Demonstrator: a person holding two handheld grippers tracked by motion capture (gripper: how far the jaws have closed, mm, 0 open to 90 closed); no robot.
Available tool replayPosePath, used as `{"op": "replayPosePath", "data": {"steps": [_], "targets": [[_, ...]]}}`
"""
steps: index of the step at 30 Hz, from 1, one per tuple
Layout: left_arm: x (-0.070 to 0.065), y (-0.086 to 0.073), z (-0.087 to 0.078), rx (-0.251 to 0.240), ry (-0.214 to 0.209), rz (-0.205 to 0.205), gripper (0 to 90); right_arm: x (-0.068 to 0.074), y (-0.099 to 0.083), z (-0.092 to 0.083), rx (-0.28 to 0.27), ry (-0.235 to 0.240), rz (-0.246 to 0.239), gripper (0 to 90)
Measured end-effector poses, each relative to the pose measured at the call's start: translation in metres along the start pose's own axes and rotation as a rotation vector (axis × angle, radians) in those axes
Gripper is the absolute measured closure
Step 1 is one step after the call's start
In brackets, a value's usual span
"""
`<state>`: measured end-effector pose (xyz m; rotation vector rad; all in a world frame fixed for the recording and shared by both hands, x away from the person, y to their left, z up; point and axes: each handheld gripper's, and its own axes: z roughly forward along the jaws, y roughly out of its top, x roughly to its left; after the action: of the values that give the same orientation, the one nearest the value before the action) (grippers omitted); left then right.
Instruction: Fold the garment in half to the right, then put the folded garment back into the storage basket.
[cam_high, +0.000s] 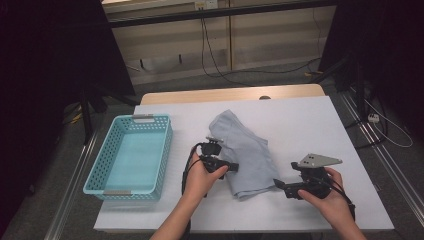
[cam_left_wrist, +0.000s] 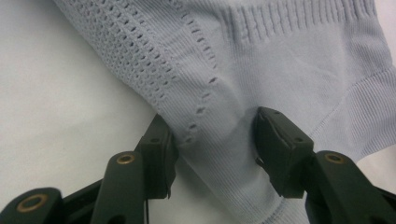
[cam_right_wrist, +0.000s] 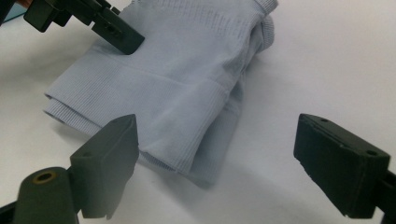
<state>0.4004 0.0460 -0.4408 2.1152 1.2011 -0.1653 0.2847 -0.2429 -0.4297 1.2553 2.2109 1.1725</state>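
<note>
We saw a pale blue-grey knit garment (cam_high: 243, 152) lying folded on the white-covered table, near the middle, just right of the basket side. It lay flat in layers, with one narrower end toward the far edge and a wider end toward us. The knit was fine ribbing with a band of small eyelet holes (cam_left_wrist: 140, 60) along one side and a line of larger holes beside it. Ribbed hems (cam_right_wrist: 182, 154) showed stacked at the near end, with edges slightly offset.
</note>
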Motion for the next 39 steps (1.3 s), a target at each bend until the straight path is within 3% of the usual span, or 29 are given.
{"op": "replayPosePath", "data": {"steps": [16,24,31,34,39], "targets": [[0.001,0.000,0.000,0.011,-0.012,-0.022,54.8,-0.002,0.000,-0.005,-0.016,-0.012,0.010,14.1],[0.005,-0.003,0.001,0.011,-0.062,-0.072,70.3,0.000,0.001,-0.005,-0.034,-0.020,-0.002,14.5],[0.007,0.000,-0.002,0.014,-0.083,-0.105,72.9,0.001,0.001,-0.005,-0.034,-0.022,-0.003,14.5],[0.015,0.001,-0.009,0.025,-0.123,-0.139,73.3,0.000,0.000,-0.006,-0.037,-0.023,-0.001,14.5],[0.029,0.002,-0.025,0.038,-0.116,-0.168,72.8,-0.001,0.001,-0.006,-0.040,-0.022,0.000,14.5]]}}
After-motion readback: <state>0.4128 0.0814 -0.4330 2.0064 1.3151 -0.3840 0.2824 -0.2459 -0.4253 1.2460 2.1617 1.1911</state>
